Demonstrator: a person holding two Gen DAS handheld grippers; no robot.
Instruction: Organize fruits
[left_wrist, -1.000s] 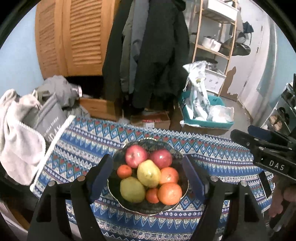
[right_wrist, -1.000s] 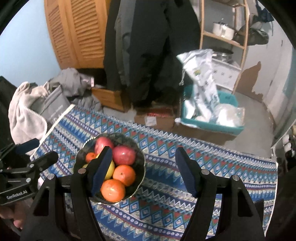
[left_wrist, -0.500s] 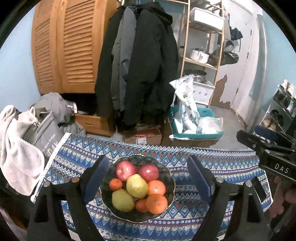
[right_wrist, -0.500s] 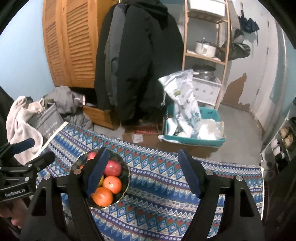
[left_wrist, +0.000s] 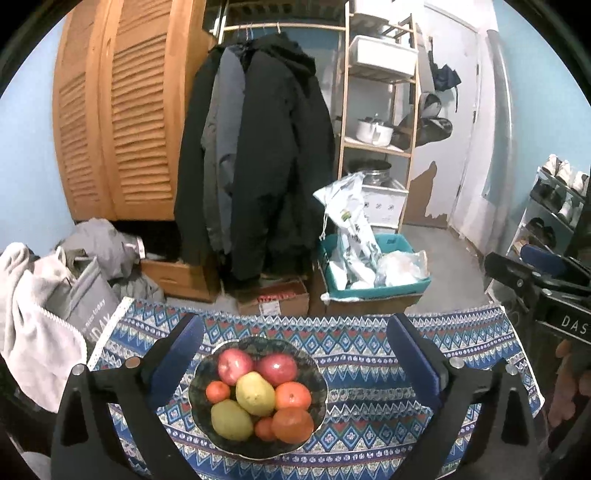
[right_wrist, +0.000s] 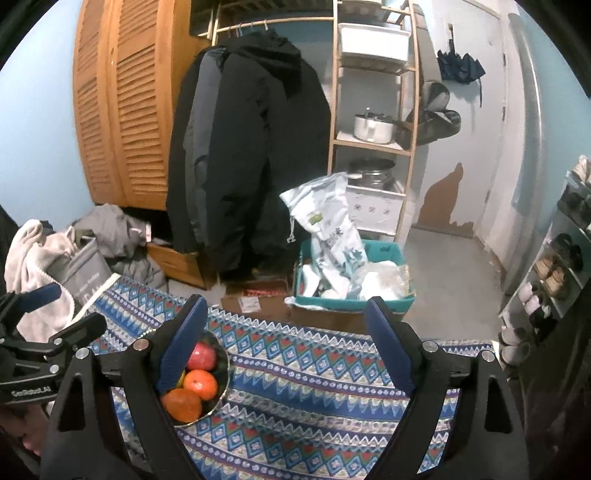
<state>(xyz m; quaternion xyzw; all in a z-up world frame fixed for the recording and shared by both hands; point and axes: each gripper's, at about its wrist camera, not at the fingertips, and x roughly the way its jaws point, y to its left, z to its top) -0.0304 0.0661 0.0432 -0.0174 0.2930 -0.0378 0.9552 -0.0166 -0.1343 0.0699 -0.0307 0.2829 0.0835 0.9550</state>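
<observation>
Left wrist view: the left gripper (left_wrist: 295, 343) hangs spread wide and empty above the bowl (left_wrist: 317, 376) of fruit (left_wrist: 255, 393), which sits on the cloth (left_wrist: 369, 343) between its fingers.

Right wrist view: the right gripper (right_wrist: 286, 339), also spread wide and empty, has the bowl (right_wrist: 223, 369) behind its left finger (right_wrist: 184, 339).

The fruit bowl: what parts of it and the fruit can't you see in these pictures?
- Right wrist view: the left half of the bowl is hidden behind the right gripper's own finger; the yellow pear shows as a sliver.
- Left wrist view: the small orange fruit is partly covered by neighbours; the bowl's inside bottom is buried under fruit.
</observation>
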